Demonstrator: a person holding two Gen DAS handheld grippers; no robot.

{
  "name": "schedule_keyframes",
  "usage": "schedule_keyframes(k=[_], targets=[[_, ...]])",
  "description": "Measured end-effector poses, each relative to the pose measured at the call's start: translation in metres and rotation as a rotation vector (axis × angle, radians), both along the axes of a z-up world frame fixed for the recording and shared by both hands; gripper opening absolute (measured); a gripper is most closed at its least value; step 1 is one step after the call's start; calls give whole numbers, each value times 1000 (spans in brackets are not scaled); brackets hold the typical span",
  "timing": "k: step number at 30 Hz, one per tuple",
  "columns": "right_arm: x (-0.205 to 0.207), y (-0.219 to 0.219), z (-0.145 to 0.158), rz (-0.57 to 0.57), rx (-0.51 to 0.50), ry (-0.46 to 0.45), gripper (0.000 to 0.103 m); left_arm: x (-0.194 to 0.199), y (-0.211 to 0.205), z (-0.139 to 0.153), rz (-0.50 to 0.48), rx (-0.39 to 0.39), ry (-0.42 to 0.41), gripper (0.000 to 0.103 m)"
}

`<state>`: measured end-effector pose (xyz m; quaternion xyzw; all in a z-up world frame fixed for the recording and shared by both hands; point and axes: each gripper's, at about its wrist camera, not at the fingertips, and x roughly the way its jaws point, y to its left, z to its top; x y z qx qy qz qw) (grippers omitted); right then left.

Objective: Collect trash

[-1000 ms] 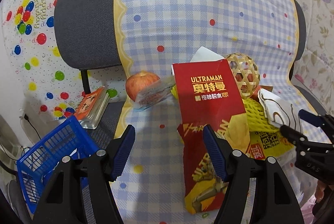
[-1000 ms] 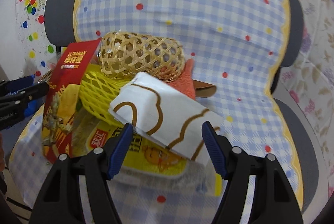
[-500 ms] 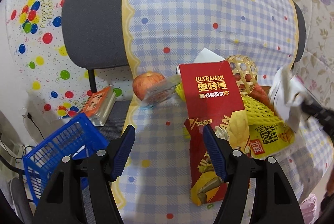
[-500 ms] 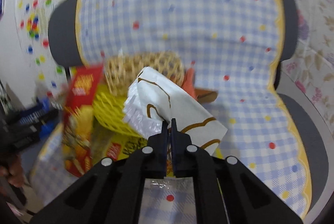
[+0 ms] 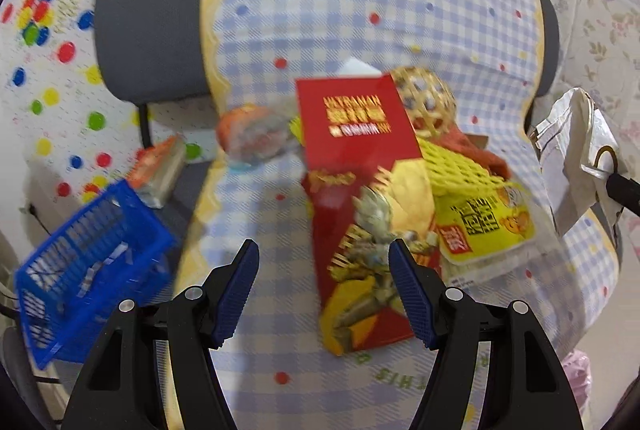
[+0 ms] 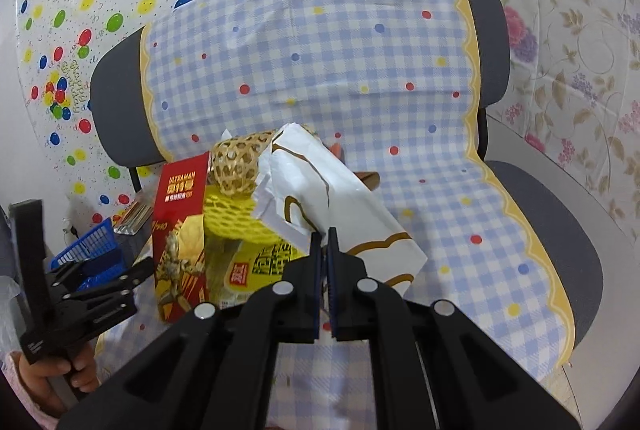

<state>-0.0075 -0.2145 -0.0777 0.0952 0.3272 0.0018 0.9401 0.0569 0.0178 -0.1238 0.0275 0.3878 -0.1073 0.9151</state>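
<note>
Here the right gripper (image 6: 325, 236) has its two fingers pinched together on the near edge of a white paper bag with brown lines (image 6: 320, 197); the bag rises from the fingertips and hangs clear of the pile beneath it. Seen from the left wrist, the same bag (image 5: 576, 149) dangles far off to the right of the left fingers, above the chair seat's edge.

The left gripper (image 5: 324, 262) stands with its jaws wide apart and nothing between the pads. Just ahead of its right finger lies a red Ultraman box (image 5: 360, 165), its lower end reaching past that fingertip. Beyond the box and to the right sit a yellow foam net (image 5: 452, 165), a yellow snack packet (image 5: 484, 226) and a woven bamboo ball (image 5: 424, 101), all crowded together and touching or overlapping. Ahead of the left finger is an apple (image 5: 240, 129), blurred, with a clear wrapper against it.

Everything rests on a blue checked cloth (image 5: 360, 9) draped over a grey chair (image 5: 152, 37). Left of the left finger, off the seat, stands a blue plastic basket (image 5: 88, 262), and behind it a flat packet with an orange label (image 5: 160, 165).

In the right wrist view, a hand (image 6: 56, 378) grips the left tool's handle at lower left.
</note>
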Motion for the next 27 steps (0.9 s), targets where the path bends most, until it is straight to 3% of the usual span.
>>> schedule_keyframes(k=[4,11,14,16,19,22,27], targets=[[-2,-2,-4,0,6,10,3,14,-3,-13,-22,-48,46,68],[0,-2,-7,-2,10,19,3,33,-1,-24,-120,-201,104,66],[-1,-2,-7,0,9,17,3,27,1,-16,-118,-215,83,47],[-2,-2,-7,1,10,15,3,19,4,-7,-115,-215,54,28],[-4,1,-6,3,12,12,3,5,8,9,-128,-234,6,13],[-7,3,-3,1,16,1,3,-11,2,31,-151,-211,-75,1],[-16,1,6,-14,25,-22,3,-36,-7,66,-168,-148,-208,1]])
